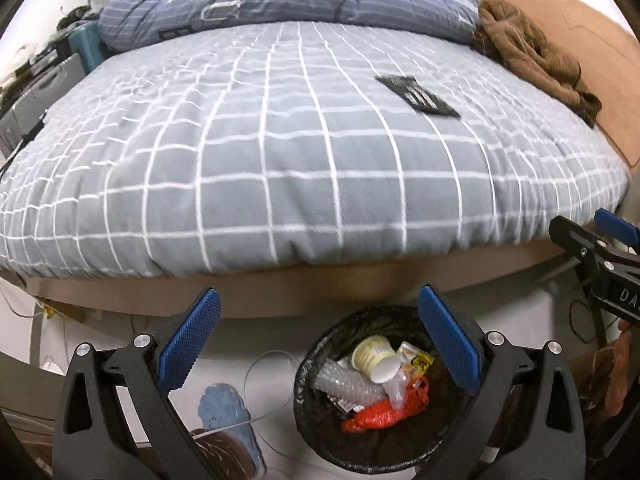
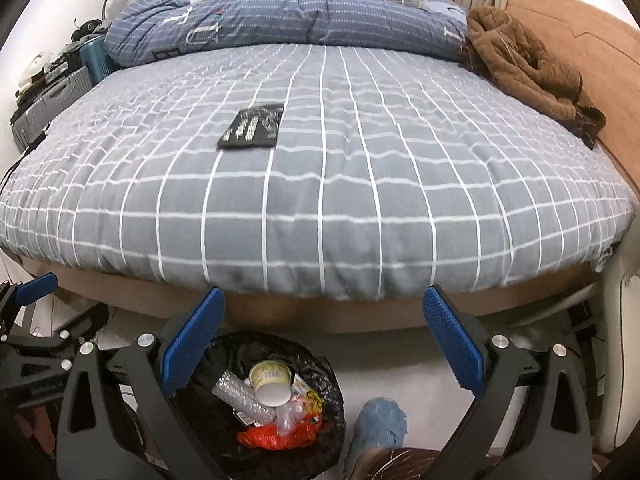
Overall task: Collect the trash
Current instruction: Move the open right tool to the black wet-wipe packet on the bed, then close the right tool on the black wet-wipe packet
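Left gripper (image 1: 318, 344): blue-padded jaws spread wide, nothing between the pads; it hangs over the floor at the foot of the bed, with the bin below and slightly right of it.

Right gripper (image 2: 324, 346): jaws likewise wide apart and empty, above the floor between the bin and a slippered foot. Its tip also shows at the right edge of the left wrist view.

Trash bin (image 1: 308, 408): round, lined with a black bag, standing on the pale floor just beside the bed frame. Contents: a cream paper cup (image 1: 378, 360) lying on its side on top, clear bubble wrap (image 1: 344, 382), an orange-red plastic bag (image 1: 380, 414), and a yellow printed wrapper (image 1: 418, 360).

Black packet (image 2: 252, 126): flat, rectangular, with pale print, lying on the bedspread well apart from the bin and from both grippers.

Bed (image 2: 320, 200): covered in grey cloth with a white grid. A rolled blue duvet (image 2: 280, 20) lies across the far end, with a brown garment (image 2: 528, 68) heaped at the far right corner.

Blue slipper (image 2: 378, 428): on the floor just right of the bin, on a person's foot.
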### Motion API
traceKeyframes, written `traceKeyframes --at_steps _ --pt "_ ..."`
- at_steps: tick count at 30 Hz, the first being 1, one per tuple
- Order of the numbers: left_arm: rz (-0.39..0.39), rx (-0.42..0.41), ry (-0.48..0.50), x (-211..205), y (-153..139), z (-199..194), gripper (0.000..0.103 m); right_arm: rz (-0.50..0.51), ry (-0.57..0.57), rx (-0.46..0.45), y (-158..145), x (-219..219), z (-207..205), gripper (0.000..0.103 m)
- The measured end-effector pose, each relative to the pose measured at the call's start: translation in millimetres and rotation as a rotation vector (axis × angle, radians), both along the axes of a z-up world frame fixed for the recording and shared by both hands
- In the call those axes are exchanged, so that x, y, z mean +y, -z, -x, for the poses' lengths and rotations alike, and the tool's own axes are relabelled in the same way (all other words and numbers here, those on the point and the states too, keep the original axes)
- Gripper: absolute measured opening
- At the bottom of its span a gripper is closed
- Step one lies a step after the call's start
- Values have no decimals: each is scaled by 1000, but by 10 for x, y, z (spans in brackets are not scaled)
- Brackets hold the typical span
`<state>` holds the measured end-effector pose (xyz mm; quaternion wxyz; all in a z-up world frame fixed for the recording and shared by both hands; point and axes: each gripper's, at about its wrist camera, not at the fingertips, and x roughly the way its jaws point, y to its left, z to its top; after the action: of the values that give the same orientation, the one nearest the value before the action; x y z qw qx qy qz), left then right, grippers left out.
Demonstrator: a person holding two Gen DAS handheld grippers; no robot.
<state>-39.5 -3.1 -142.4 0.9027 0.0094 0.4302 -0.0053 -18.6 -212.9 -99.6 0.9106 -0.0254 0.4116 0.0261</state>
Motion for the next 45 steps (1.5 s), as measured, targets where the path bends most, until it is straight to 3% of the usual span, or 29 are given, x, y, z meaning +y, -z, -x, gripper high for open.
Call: traceKeyframes --at_steps 17,30,36,39,43,45 --pt "-2 -88 -53 356 -440 -638 97 -7 -63 -50 -303 304 -465 95" --pt "2 -105 -79 684 -553 -1407 97 -11 -81 30 -99 721 -1681 94" --pt "18 -97 -85 741 -533 -1682 97 -6 -85 107 130 891 -1995 79" --pt "21 -92 -86 756 -506 -1756 97 -6 -81 118 181 928 -2055 73" --pt "30 -83 -86 754 -464 -1779 97 -13 -81 127 194 950 -2082 55" --pt "30 -83 -82 746 -459 -1774 97 -14 -80 126 200 968 -2080 52"
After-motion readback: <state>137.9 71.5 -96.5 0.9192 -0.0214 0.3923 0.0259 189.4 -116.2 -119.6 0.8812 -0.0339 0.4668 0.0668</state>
